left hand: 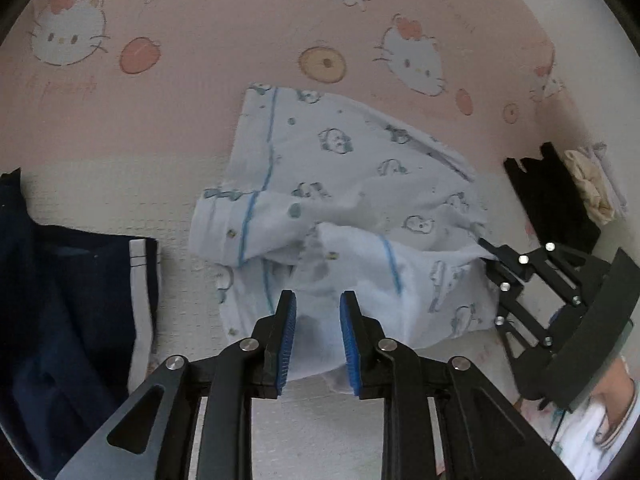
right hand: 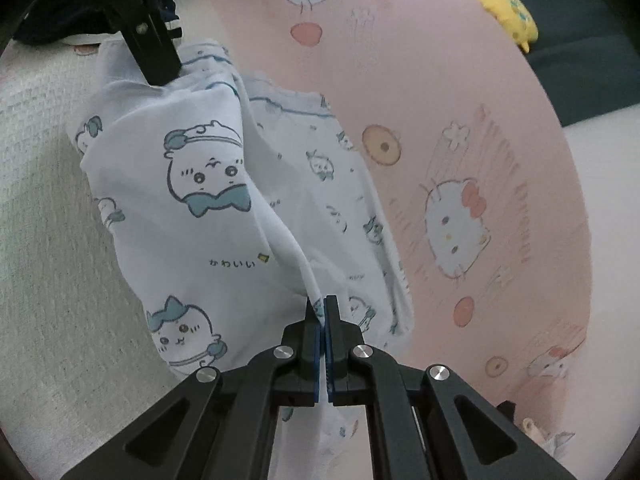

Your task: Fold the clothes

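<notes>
My right tongs (right hand: 323,320) pinch pyjama shirt (left hand: 340,208) hem at frame centre, lifting for fold; left tongs (left hand: 318,336) spread.

Bare pink bedsheet (left hand: 224,20) across top of left-wrist frame: free passage. Lower left blocked by navy garment (left hand: 60,300). Right edge blocked by black item (left hand: 556,196). My right tongs (left hand: 490,250) crowd the pyjama shirt (left hand: 340,184) lower right.

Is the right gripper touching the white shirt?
Touching. The right wrist view shows the right gripper shut on a fold of the shirt.
</notes>
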